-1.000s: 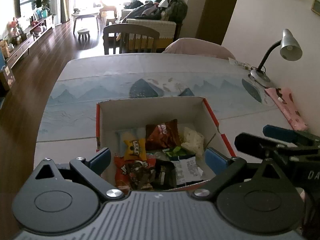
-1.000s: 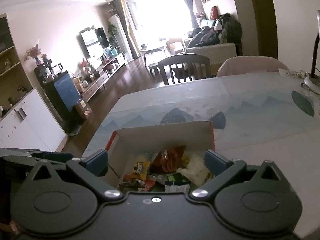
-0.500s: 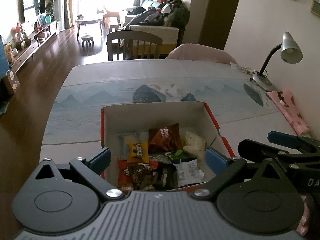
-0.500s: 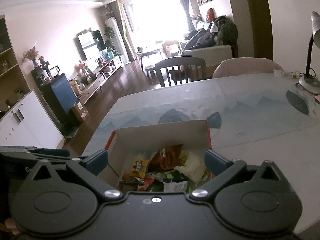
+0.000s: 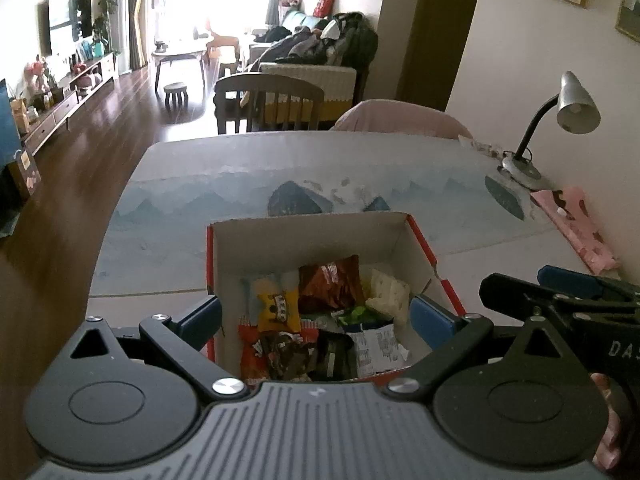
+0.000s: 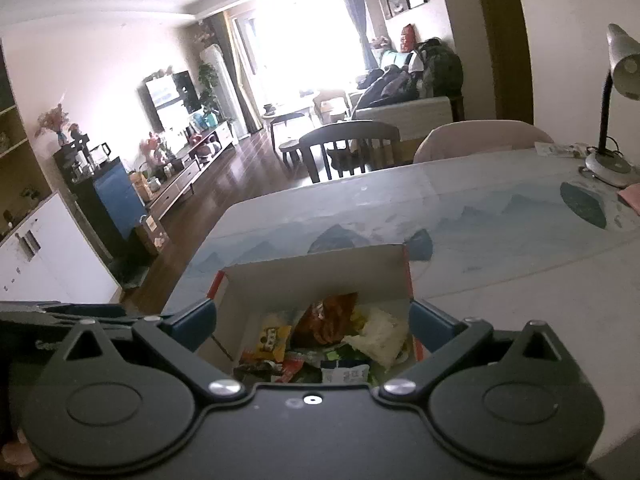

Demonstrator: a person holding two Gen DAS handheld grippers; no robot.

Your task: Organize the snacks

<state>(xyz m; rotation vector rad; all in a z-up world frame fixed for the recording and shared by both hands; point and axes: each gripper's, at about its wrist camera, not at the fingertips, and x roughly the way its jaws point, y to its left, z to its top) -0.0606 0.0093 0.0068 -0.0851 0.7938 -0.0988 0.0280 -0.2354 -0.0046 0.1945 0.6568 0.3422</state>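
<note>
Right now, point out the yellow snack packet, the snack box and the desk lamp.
yellow snack packet (image 5: 278, 309), left wrist view, its printed front.
snack box (image 5: 304, 236), left wrist view, its far inner wall.
desk lamp (image 5: 578, 105), left wrist view, its metal shade.

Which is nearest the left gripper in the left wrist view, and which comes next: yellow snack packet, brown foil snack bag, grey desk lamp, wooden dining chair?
1. Yellow snack packet: in the cardboard box, between the left gripper's open fingers.
2. Brown foil snack bag: just behind it, box centre.
3. Grey desk lamp: far right on the table.
4. Wooden dining chair: beyond the table's far edge.
</note>
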